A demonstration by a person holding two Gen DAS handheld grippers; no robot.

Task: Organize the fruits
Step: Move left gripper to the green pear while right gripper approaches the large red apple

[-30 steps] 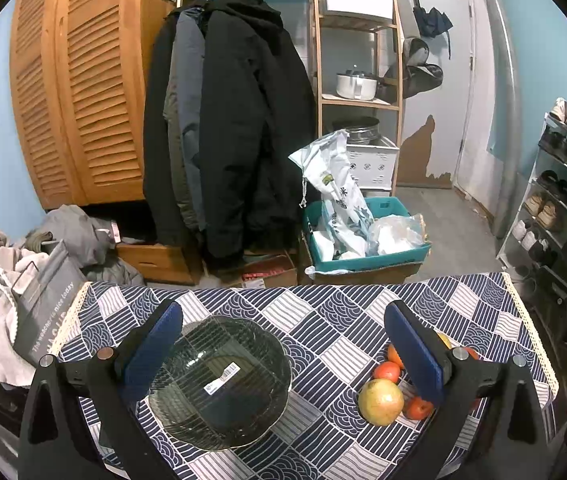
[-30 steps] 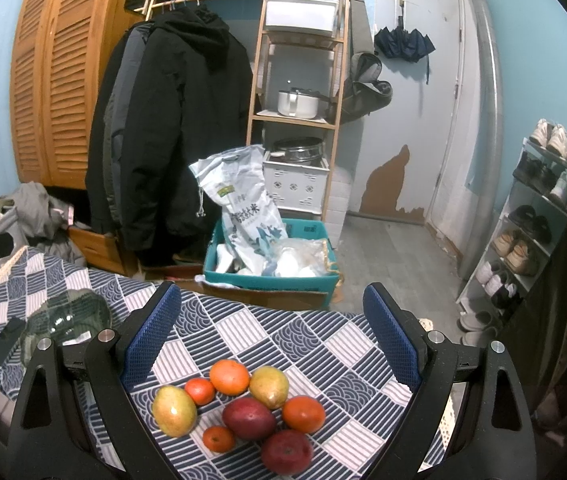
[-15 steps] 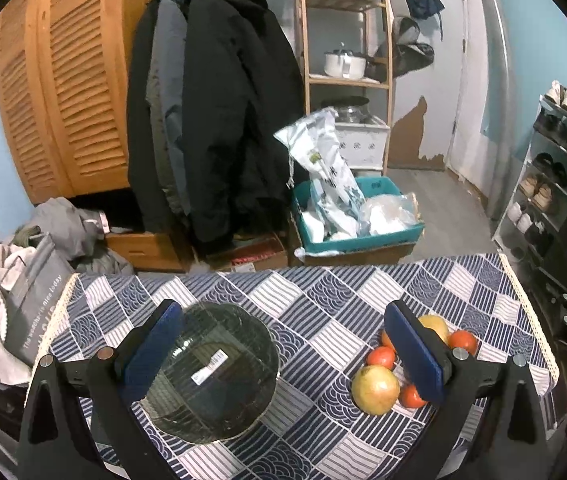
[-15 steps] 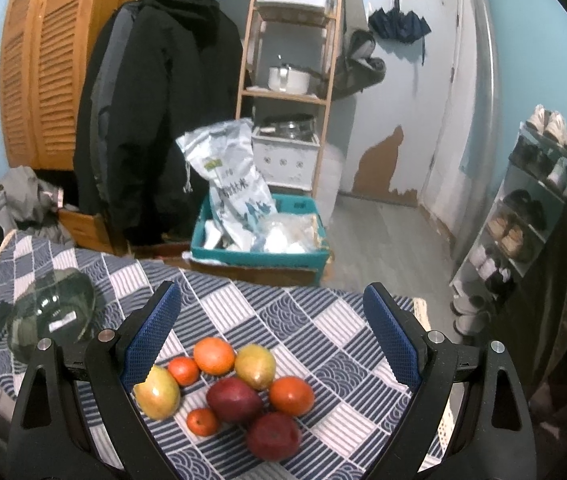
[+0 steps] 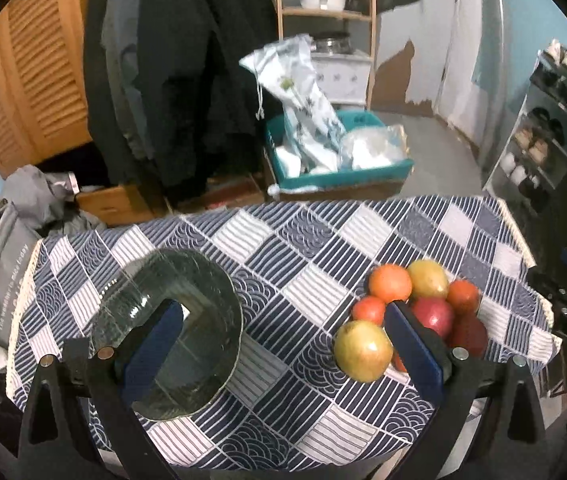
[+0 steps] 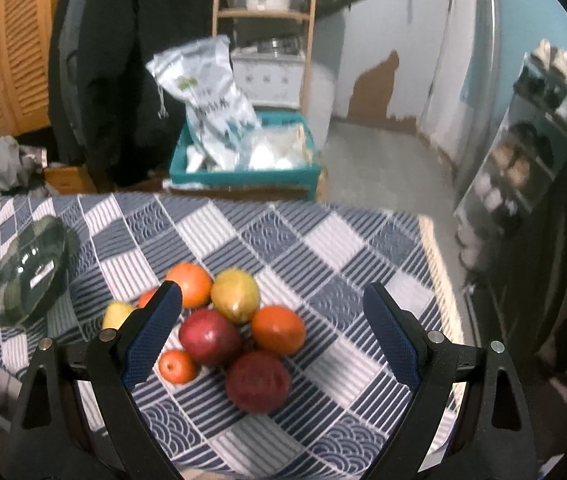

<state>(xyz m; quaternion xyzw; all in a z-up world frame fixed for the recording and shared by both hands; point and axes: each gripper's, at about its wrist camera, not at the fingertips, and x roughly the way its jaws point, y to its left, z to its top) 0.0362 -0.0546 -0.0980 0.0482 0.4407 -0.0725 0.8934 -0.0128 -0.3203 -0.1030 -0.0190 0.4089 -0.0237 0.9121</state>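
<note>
A table covered in a blue-and-white checked patterned cloth (image 5: 307, 240) fills the lower half of both views, its far edge running in front of a teal plastic crate of white bags (image 5: 339, 160) on the floor, and its right edge, trimmed with a pale fringe, close to a metal shoe rack (image 6: 523, 152). A clear ribbed glass bowl (image 5: 187, 280) sits on the left part of the cloth, mouth up and empty, well apart from the fruit; a broad stretch of bare cloth lies between them. The fruit is heaped in a tight cluster on the right part of the table: a yellow-green mango (image 6: 235, 294) whose long axis runs away from the camera, a round orange (image 6: 191, 282) touching its left side, a second orange (image 6: 279, 330), two dark red apples (image 6: 209, 336), a small tangerine (image 6: 177, 366) and a yellow-red apple (image 5: 363, 350) at the cluster's left edge. The left gripper (image 5: 279, 346) hangs with its jaws spread wide and empty, one blue pad over the bowl. The right gripper (image 6: 271, 332) is likewise released, its pads straddling the heap without touching it.
</note>
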